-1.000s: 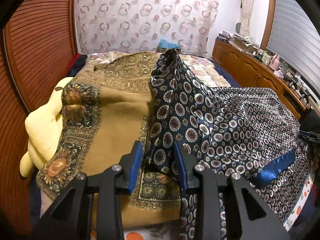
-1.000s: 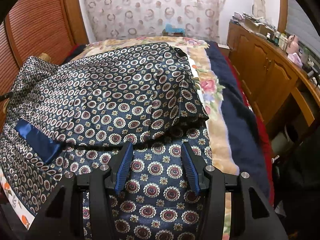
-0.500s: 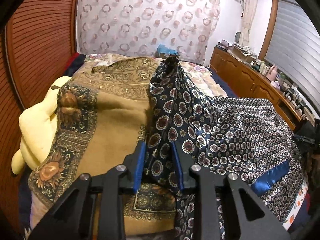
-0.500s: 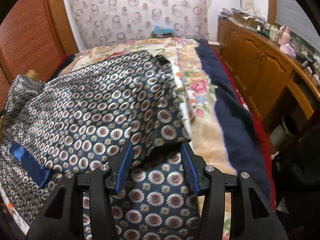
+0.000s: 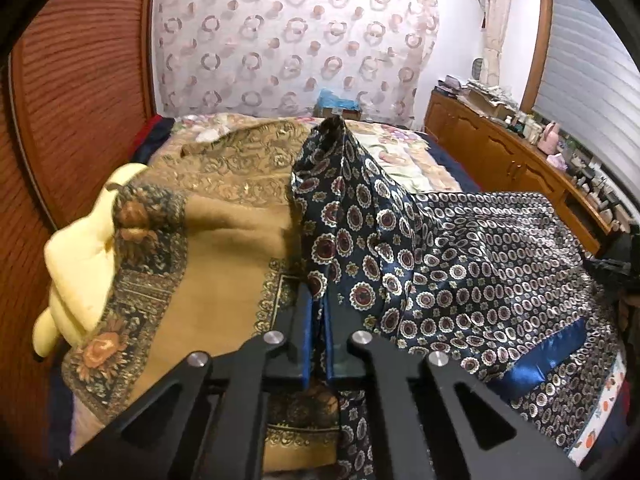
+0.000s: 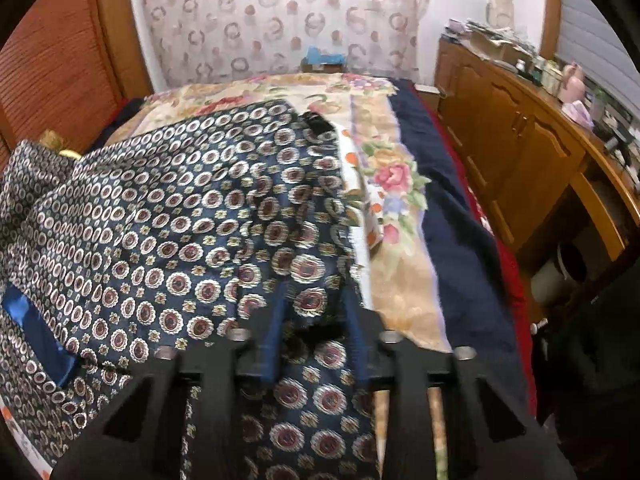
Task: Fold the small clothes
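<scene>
The left gripper (image 5: 319, 300) is clamped on the navy medallion-print satin garment (image 5: 460, 256); the right gripper (image 6: 314, 312) is closing on its edge. Only the left view shows the yellow plush toy (image 5: 76, 264) beside that garment.

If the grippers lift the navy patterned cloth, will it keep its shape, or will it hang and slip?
Probably floppy: the cloth already drapes in soft folds where the left gripper pinches it. It looks shiny, like satin, so it may slip. The right gripper is closing on a bunched fold, so layers could slide apart.
</scene>
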Tool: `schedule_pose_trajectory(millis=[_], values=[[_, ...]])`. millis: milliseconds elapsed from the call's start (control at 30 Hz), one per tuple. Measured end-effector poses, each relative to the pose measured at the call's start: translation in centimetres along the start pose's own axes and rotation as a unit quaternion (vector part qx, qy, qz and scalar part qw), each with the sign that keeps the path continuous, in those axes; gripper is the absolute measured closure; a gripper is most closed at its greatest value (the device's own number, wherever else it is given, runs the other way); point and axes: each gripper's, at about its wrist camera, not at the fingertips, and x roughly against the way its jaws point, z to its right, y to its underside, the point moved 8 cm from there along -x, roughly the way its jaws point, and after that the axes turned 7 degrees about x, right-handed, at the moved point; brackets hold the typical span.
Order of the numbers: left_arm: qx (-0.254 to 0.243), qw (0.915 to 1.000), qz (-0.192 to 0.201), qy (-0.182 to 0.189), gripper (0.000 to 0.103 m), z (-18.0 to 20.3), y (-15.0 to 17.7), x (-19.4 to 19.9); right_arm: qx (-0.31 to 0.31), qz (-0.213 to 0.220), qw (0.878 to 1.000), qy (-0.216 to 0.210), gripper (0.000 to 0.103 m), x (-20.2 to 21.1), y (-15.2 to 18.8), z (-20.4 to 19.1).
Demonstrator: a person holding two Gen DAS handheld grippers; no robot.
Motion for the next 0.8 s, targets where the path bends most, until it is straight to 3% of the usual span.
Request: schedule_pose_trajectory(millis=[400, 567, 800], values=[[-0.02, 0.9965, 0.041, 0.07, 0.103, 4.1, -0.8, 5.5, -0.003, 0.102, 0.995, -0.017, 0.102, 5.7, -2.3, -0.7], [-0.001, 0.9959, 0.036, 0.083, 0.103, 3.3, 1.0, 7.6, -0.011, 0.118, 0.992, -0.034, 0.102, 8.0, -2.6, -0.5], [0.05, 0.9931, 0.033, 0.101, 0.103, 0.6, 4.5, 10.8, -0.038, 0.142, 0.987, -0.057, 0.102, 12.3, -0.7, 0.4]])
